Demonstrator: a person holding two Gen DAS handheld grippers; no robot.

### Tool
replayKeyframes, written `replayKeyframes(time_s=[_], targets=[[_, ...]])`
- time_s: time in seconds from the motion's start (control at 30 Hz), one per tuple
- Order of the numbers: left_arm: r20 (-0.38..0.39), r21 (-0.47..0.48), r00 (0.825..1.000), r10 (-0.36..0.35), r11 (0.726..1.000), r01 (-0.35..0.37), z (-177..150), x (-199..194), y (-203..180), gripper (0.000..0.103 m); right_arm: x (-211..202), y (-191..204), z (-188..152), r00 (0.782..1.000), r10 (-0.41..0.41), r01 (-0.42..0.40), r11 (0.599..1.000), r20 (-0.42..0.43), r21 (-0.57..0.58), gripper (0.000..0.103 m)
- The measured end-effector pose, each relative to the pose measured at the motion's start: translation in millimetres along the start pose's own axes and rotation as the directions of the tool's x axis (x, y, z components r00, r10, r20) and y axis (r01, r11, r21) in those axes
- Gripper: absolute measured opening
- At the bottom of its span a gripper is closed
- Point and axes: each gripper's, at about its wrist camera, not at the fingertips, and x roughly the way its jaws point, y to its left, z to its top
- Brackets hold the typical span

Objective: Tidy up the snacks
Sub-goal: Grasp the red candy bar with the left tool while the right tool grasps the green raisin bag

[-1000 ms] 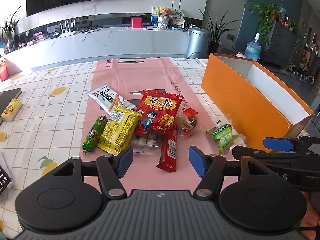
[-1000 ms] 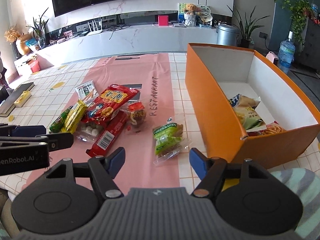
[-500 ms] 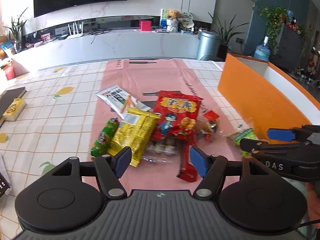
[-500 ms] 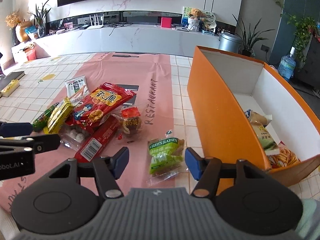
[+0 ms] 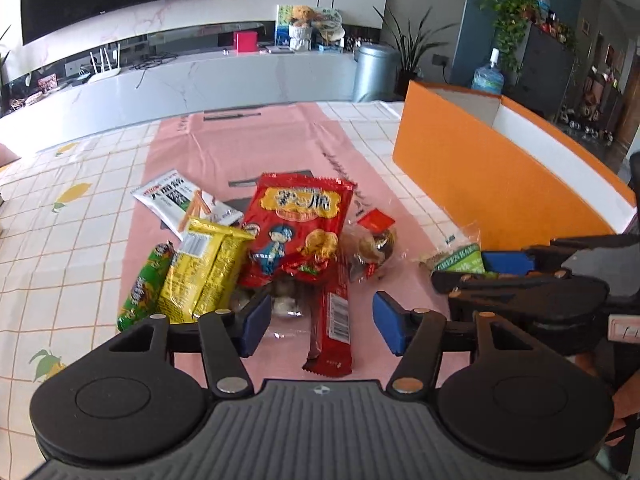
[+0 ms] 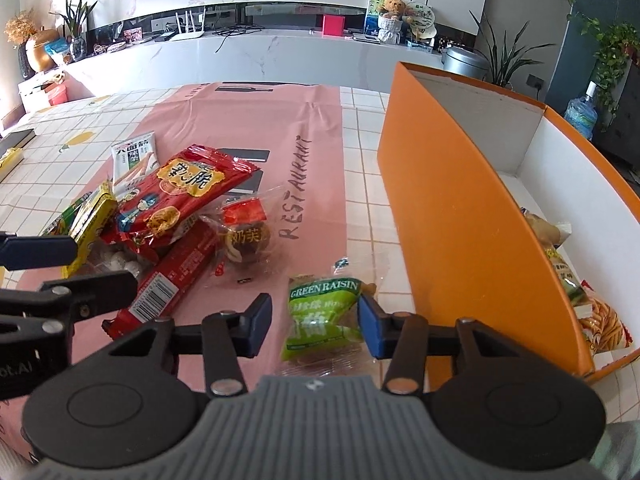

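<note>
A pile of snacks lies on the pink runner: a red chip bag (image 5: pixel 298 224), a yellow pack (image 5: pixel 204 270), a green sausage (image 5: pixel 146 284), a white stick pack (image 5: pixel 176 200), a long red bar (image 5: pixel 332 316) and a clear-wrapped cake (image 5: pixel 370 246). My left gripper (image 5: pixel 318 326) is open, its fingers either side of the red bar's near end. My right gripper (image 6: pixel 314 326) is open around the green raisin pack (image 6: pixel 320 316), which also shows in the left wrist view (image 5: pixel 458 260). The orange box (image 6: pixel 460 216) stands to the right and holds several snacks.
The table has a checked lemon-print cloth (image 5: pixel 60 240). The orange box's tall wall (image 5: pixel 492 196) is close on the right of both grippers. A book (image 6: pixel 18 142) lies at the far left edge. The other gripper (image 6: pixel 52 276) shows at the left of the right wrist view.
Both grippers have moved forward and down towards the table. The left one now straddles the red bar; the right one now has the raisin pack between its fingers.
</note>
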Motion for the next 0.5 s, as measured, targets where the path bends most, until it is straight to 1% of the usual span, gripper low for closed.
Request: replayKeyframes(time_s=[0.03,0.1,0.17,0.2,0.23,0.4,0.43,0.5], targets=[[-0.011,0.0,1.0,0.001,1.0,-0.001,-1.6,3.0,-0.8,0.064,0.8,-1.2,-0.4,1.0,0.002,-0.002,1.0,0.0,0.008,0.035],[-0.025,0.012,1.0,0.005,1.0,-0.005,-4.7,6.7,-3.3,0.06,0.8,-3.7,-1.8,1.0,0.015,-0.015,0.999,0.006,0.03,0.033],[-0.042,0.033,0.999,0.021,0.999,-0.02,-7.4,10.3,-7.7,0.049,-0.3,-6.2,-3.1,0.999,0.033,-0.033,0.999,0.012,0.042,0.032],[-0.051,0.044,0.998,0.031,0.999,-0.029,-8.7,12.2,-10.2,0.04,-0.7,-6.6,-3.6,0.999,0.042,-0.043,0.998,0.014,0.046,0.032],[-0.06,0.055,0.997,0.038,0.998,-0.035,-10.3,14.3,-12.8,0.039,-1.1,-6.6,-3.9,0.999,0.051,-0.052,0.998,0.014,0.046,0.032],[-0.096,0.1,0.992,0.078,0.993,-0.068,-17.6,22.1,-22.9,0.039,-1.2,-6.3,-4.5,0.998,0.064,-0.065,0.997,0.016,0.047,0.032],[-0.101,0.105,0.992,0.081,0.992,-0.07,-18.7,22.7,-23.8,0.034,-1.2,-6.9,-4.4,0.998,0.067,-0.068,0.997,0.017,0.049,0.032],[-0.102,0.097,0.992,0.069,0.994,-0.059,-19.5,19.4,-23.3,0.033,-1.5,-7.2,-4.5,0.997,0.072,-0.072,0.996,0.017,0.052,0.032]])
